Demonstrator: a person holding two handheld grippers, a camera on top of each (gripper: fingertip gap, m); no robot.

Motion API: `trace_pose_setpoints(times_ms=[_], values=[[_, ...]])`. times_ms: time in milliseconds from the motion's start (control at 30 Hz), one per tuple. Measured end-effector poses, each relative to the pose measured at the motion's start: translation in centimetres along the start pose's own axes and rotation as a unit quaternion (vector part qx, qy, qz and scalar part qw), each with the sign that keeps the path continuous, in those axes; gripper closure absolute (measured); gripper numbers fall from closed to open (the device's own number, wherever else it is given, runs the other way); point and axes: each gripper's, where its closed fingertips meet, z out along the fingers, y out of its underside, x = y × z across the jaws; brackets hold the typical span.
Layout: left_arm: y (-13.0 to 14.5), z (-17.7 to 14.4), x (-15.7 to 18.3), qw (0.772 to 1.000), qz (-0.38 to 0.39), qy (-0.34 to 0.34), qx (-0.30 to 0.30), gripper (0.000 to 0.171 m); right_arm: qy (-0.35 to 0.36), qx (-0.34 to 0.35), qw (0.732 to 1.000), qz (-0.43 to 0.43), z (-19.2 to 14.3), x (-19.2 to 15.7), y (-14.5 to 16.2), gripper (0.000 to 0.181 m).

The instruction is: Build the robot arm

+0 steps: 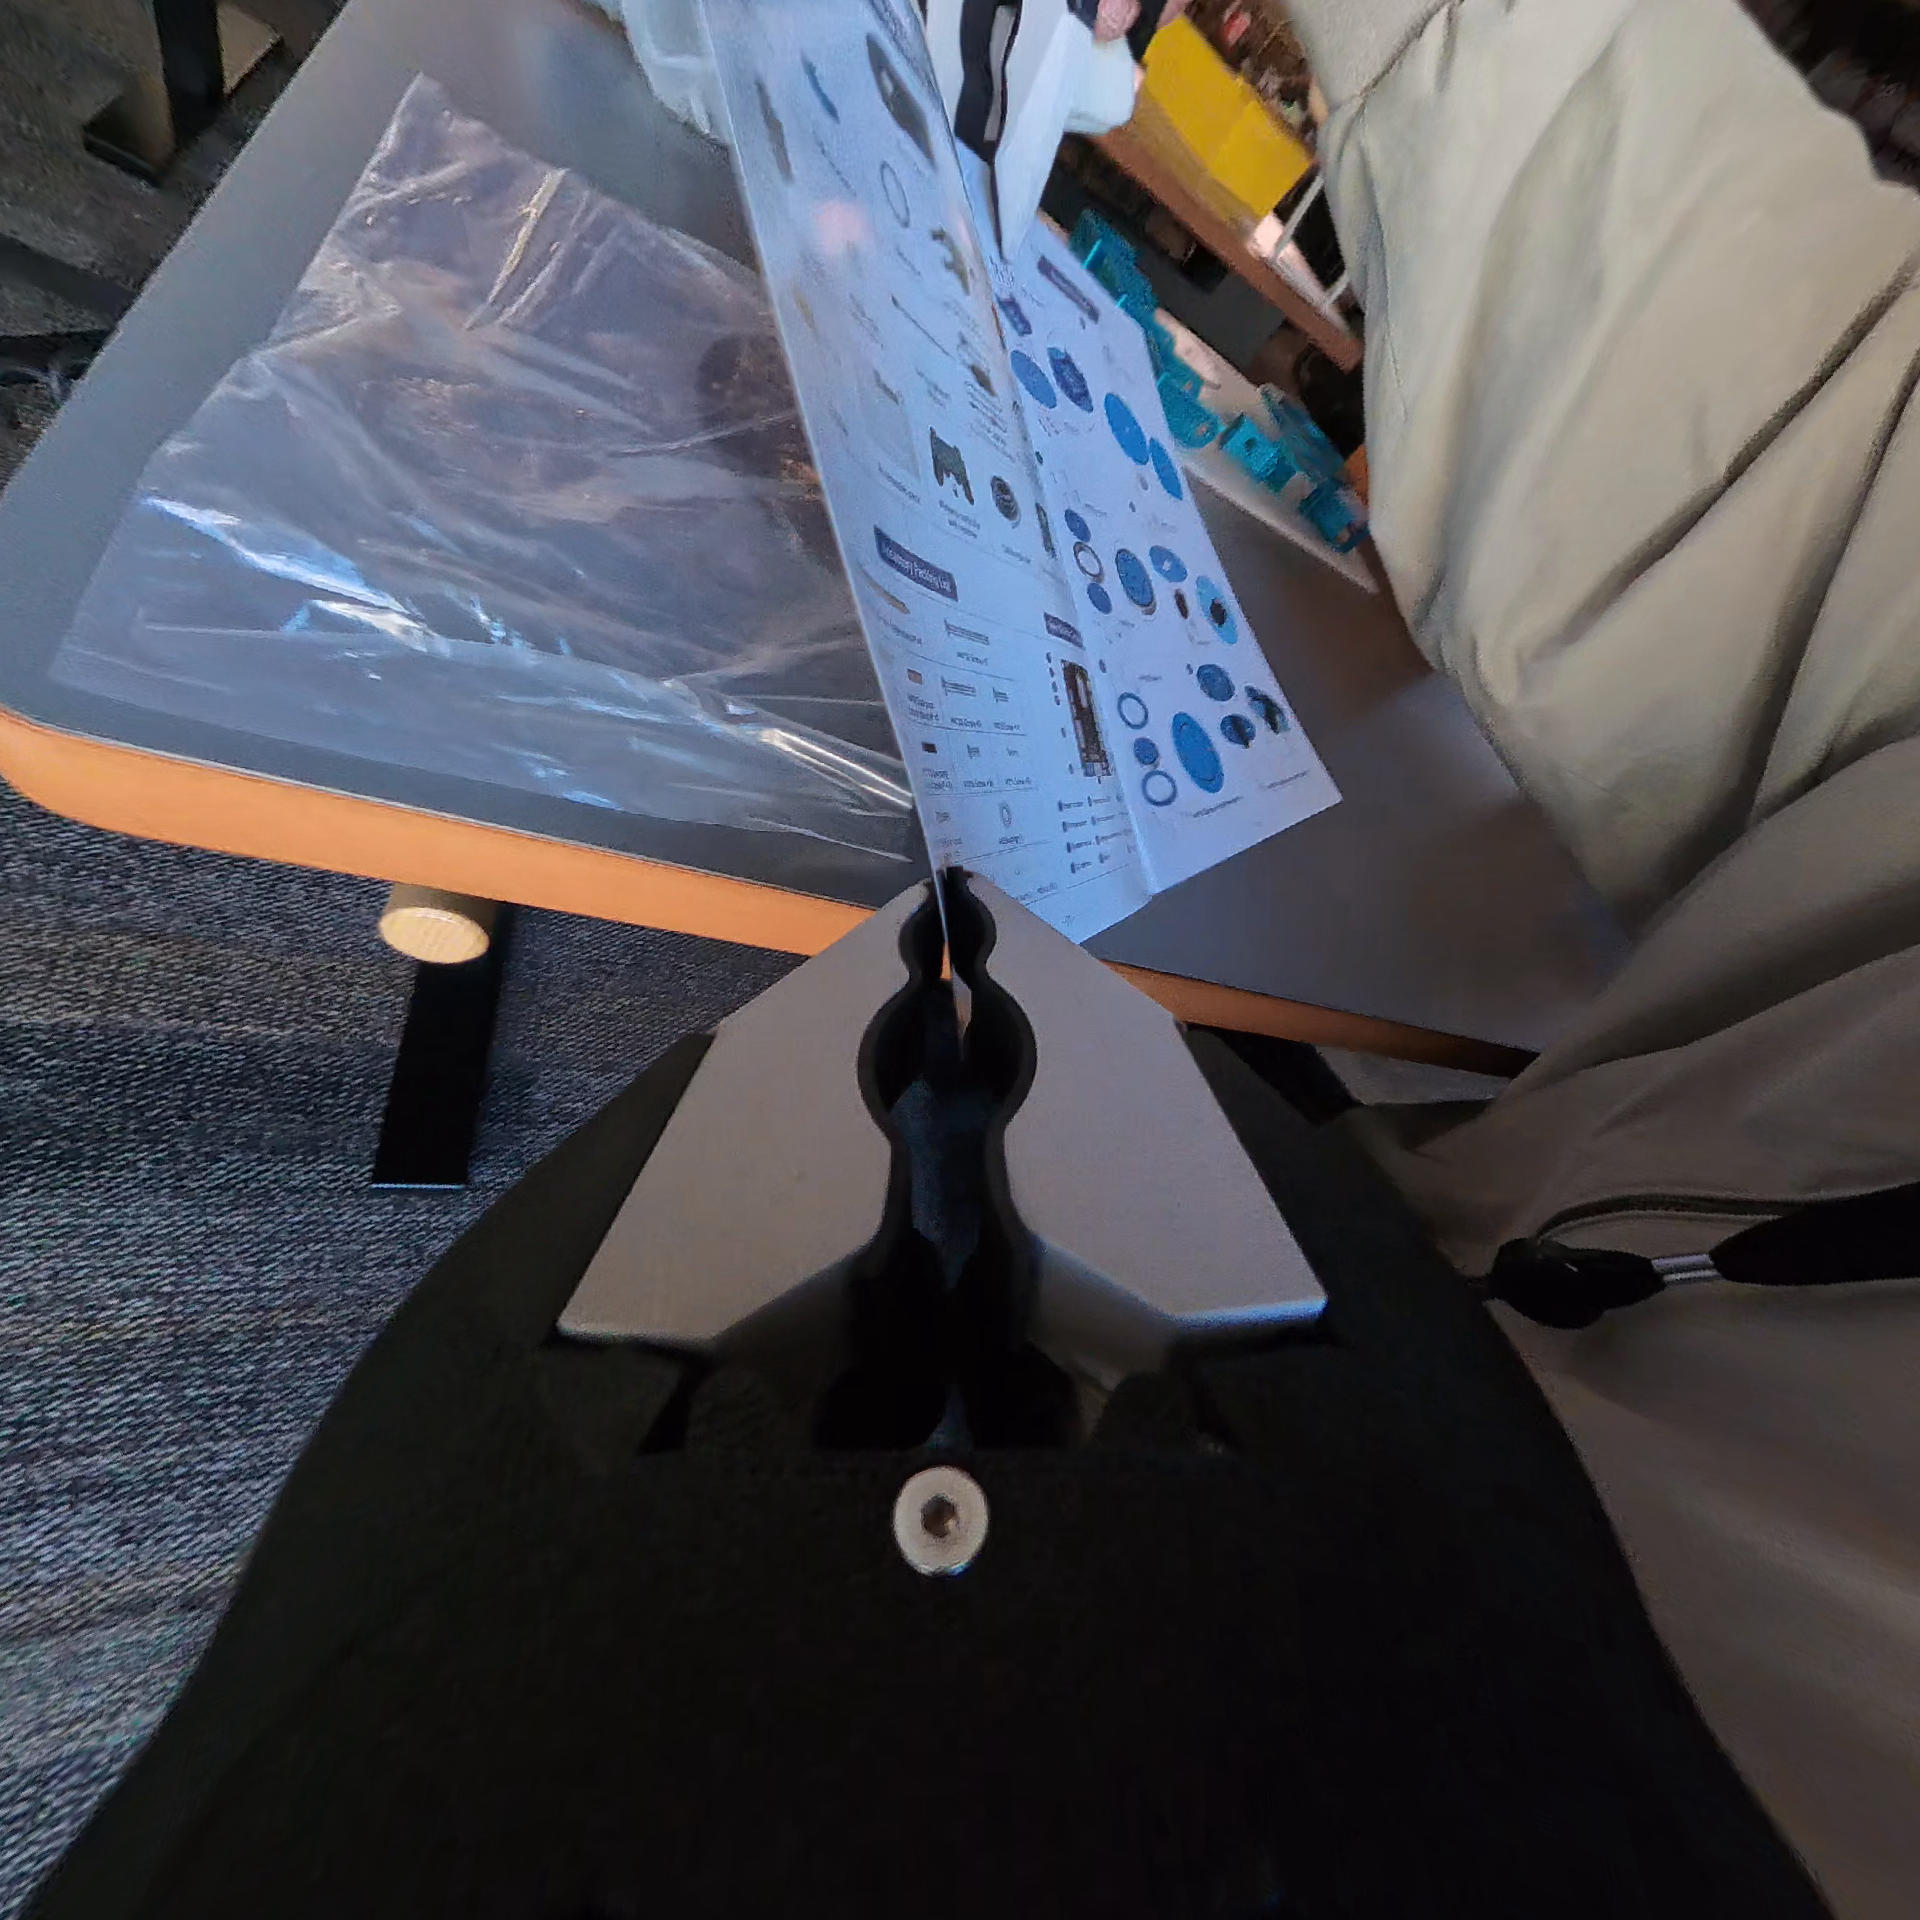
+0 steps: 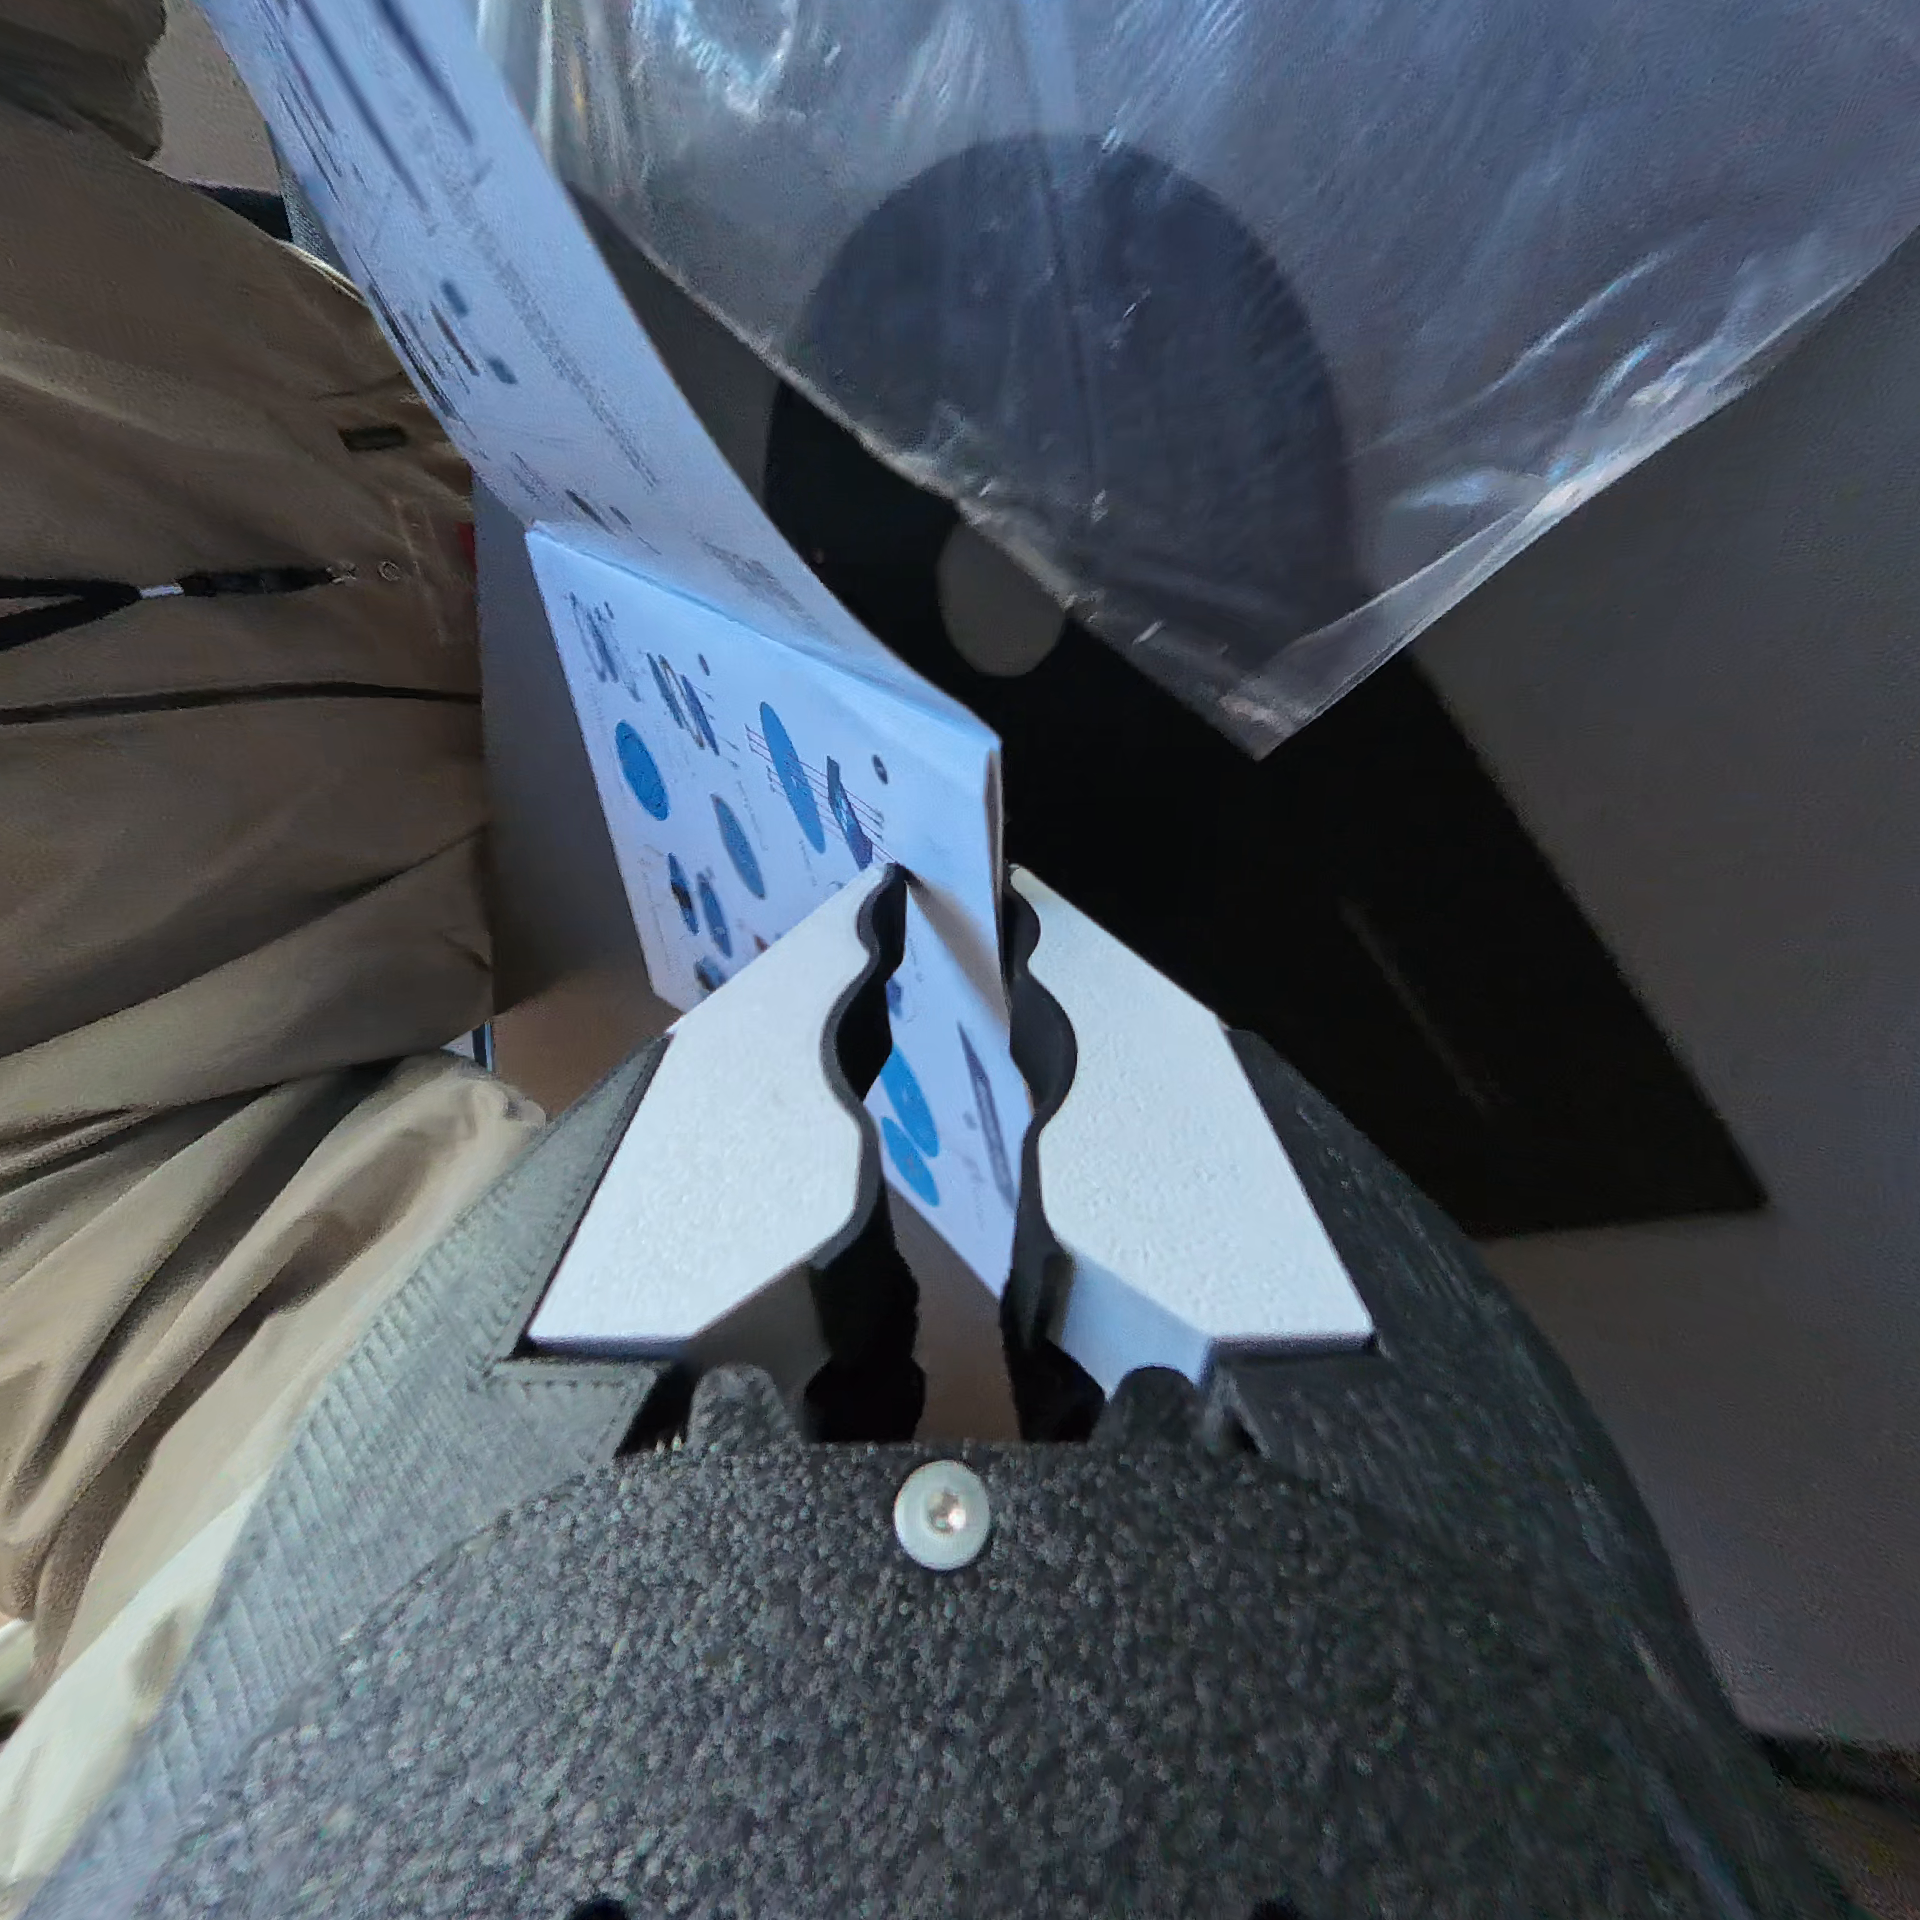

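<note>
The left gripper point(image 1: 951, 914) is pressed together on the edge of one thin, glossy page point(image 1: 914, 468) of an open booklet point(image 1: 1164, 644), so the sheet stands up on edge while the rest of the booklet lies flat on the table point(image 1: 1382, 894). The right gripper point(image 2: 951, 894) has the booklet's stacked pages point(image 2: 769, 790) between its wavy white fingers point(image 2: 727, 1122), but a gap shows on one side, so I cannot tell whether it is clamped or merely straddling them. The single sheet is the weak point: held by its edge alone, it could crease or tear at the spine if the two grippers pull apart or twist, and slick paper could slide out of a light pinch. Beside the booklet lies a clear plastic bag point(image 1: 468, 488), crinkled and shiny (it looks slippery and light enough to shift if brushed). The tabletop is smooth matte grey with a rounded orange rim point(image 1: 416, 831). Farther off sit blue perforated parts point(image 1: 1257, 436) and a yellow box point(image 1: 1216, 114); a person's pale jacket point(image 1: 1662, 416) fills the right side.
</note>
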Motion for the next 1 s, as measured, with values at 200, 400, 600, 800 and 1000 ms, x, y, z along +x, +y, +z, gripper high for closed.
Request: trace_pose_setpoints(times_ms=[200,400,600,800,1000], values=[[-0.3,0.9,-1.9,0.998,-0.016,-0.021,-0.056,0.171,-0.003,0.105,0.994,-0.01,-0.7,4.1,-1.6,0.138],[-0.6,0.7,-4.9,0.994,-0.037,-0.087,-0.054,0.162,0.131,0.418,0.899,0.029,-9.0,1.0,-1.5,0.125],[-4.2,-3.8,-8.8,0.969,-0.006,-0.232,0.087,0.1,0.254,0.604,0.748,0.106,-2.8,-9.1,7.8,0.11],[-8.4,-3.7,0.9,0.955,0.1,-0.19,0.206,0.101,0.346,0.613,0.693,0.154,8.4,-14.0,12.6,0.106],[-3.0,8.9,9.0,0.98,0.132,-0.105,0.104,0.103,0.346,0.631,0.68,0.139,10.7,-14.6,9.9,0.109]])
